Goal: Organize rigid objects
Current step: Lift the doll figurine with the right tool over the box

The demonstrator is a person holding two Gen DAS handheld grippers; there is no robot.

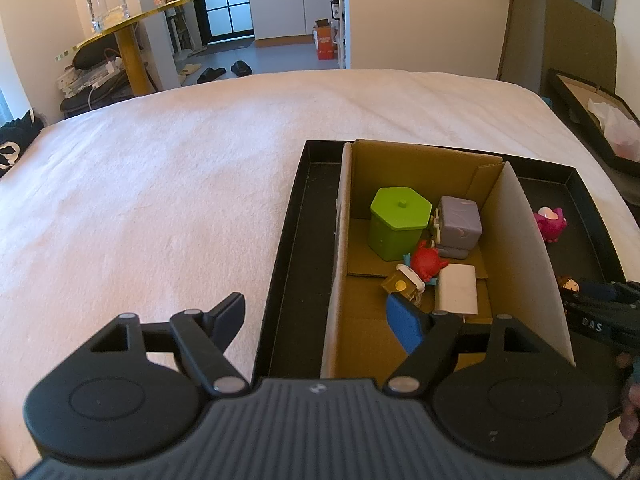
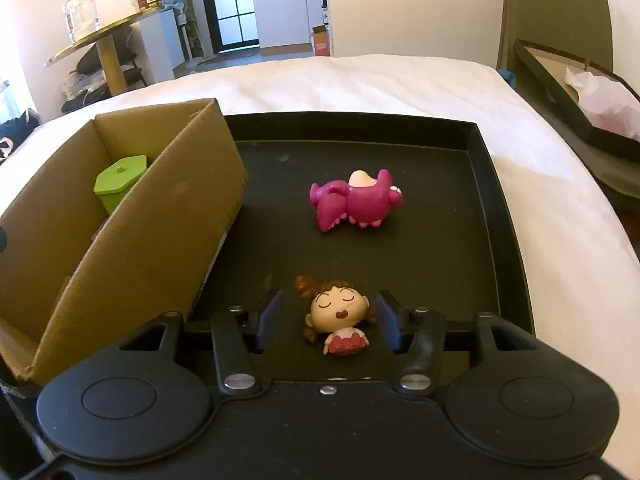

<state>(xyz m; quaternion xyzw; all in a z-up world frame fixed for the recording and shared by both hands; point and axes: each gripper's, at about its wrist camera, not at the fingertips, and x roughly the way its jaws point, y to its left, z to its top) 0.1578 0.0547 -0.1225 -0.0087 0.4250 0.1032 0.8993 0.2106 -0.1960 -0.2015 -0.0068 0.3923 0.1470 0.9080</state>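
Your right gripper [image 2: 329, 322] fingers stand open, flanking the glossy brown-haired doll figurine [image 2: 338, 316] on the matte black tray [image 2: 496, 216]. Your left gripper [image 1: 320, 320] gapes wide, empty, above the corrugated cardboard box [image 1: 340, 280].

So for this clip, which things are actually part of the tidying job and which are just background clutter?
Job:
doll figure between the open right gripper
pink toy on the black tray
cardboard box holding the green container, purple cube, red toy
left gripper, open

Lying about:
glass jar
slippers
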